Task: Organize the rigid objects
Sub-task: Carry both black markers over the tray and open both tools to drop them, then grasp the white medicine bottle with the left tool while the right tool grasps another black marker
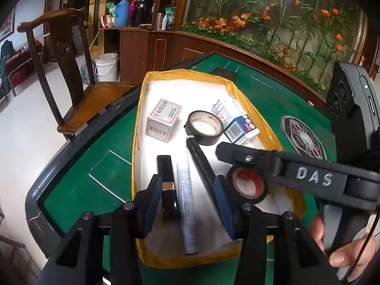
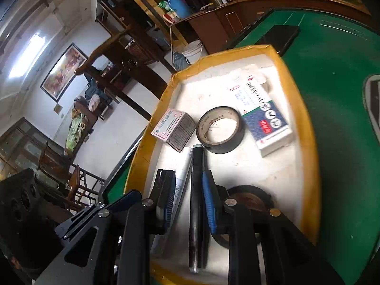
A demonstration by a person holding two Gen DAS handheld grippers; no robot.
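Observation:
A yellow-rimmed white tray (image 1: 140, 123) lies on the green table (image 1: 71, 190). In it are a pink box (image 1: 162, 120), a black tape roll (image 1: 204, 127), a blue-white box (image 1: 239, 124), a black pen (image 1: 201, 163), a white tube (image 1: 187, 204), a black lipstick case (image 1: 168, 187) and a red-cored tape roll (image 1: 248, 185). My left gripper (image 1: 187, 199) is open over the tube, between the lipstick and the pen. My right gripper (image 2: 187, 197) is open low in the tray, astride the tube (image 2: 180, 185) and pen (image 2: 197, 190); it shows from the side in the left view (image 1: 273, 163).
A wooden chair (image 1: 68, 76) stands left of the table. A white bucket (image 1: 106, 66) and a wooden cabinet (image 1: 152, 49) are behind. A dark flat object (image 2: 280, 38) lies past the tray. A round centre panel (image 1: 304, 137) sits in the table at right.

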